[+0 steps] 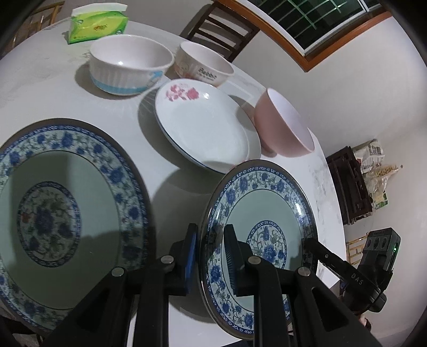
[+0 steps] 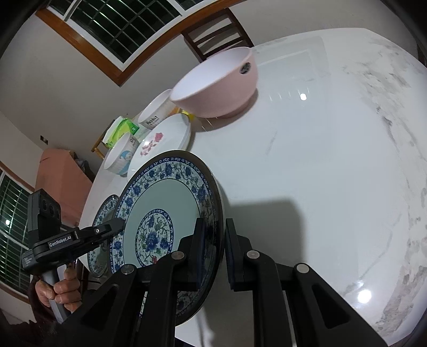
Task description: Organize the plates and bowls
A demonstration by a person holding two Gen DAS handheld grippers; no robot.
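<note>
1. My left hand-held gripper (image 1: 210, 256): clenched on the rim of the smaller blue-patterned plate (image 1: 267, 211), one pad on each face.
2. My right hand-held gripper (image 2: 214, 253): clenched on the opposite rim of the same plate, which is held tilted on edge above the desk (image 2: 320, 160) between the two grippers.
3. Larger blue-patterned plate (image 1: 66, 208): lies flat on the desk, just to the left of the held plate.
4. White plate with pink flowers (image 1: 200, 125): flat on the desk, beyond the held plate.
5. Pink bowl (image 1: 283, 125): upright, just beside the flowered plate.
6. White ribbed bowl with a blue band (image 1: 128, 66): upright, farther back.
7. Cream bowl with lettering (image 1: 205, 64): just beside the ribbed bowl.
8. Green tissue pack (image 1: 97, 24): near the far edge.
</note>
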